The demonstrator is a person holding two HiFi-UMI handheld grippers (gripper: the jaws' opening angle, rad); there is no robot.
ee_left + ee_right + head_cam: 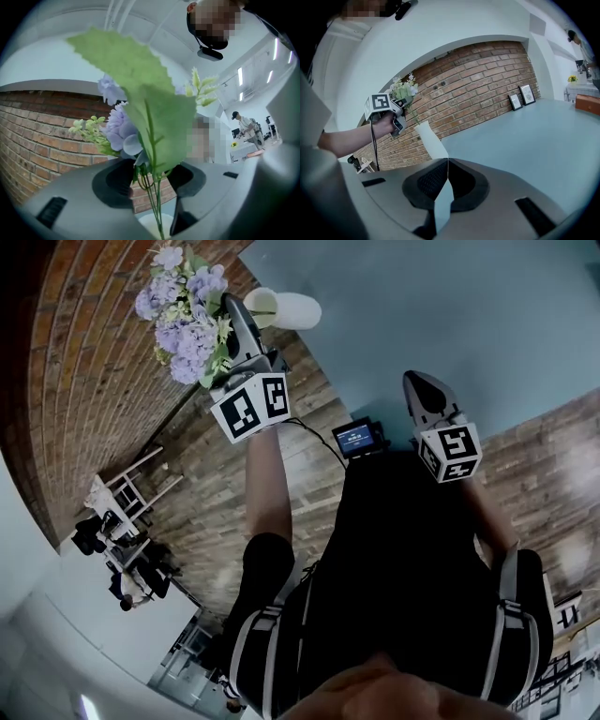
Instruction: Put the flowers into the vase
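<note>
A bunch of purple flowers (183, 310) with green leaves is held by its stems in my left gripper (236, 310), which is shut on them. The stems run down from the jaws toward the mouth of a white vase (292, 309) just beside the gripper. In the left gripper view the stems (154, 197) pass between the jaws above the vase mouth (152, 227); whether they go inside it is hidden. My right gripper (417, 381) hangs apart to the right, shut and empty. From the right gripper (447, 161) I see the vase (430, 138) on the table and the flowers (403, 89) above it.
The vase stands near the edge of a grey-blue table (450, 315) by a brick wall (478, 79). Two small picture frames (522, 96) lean on that wall at the table's far end. A small device with a lit screen (358, 437) sits at the person's waist.
</note>
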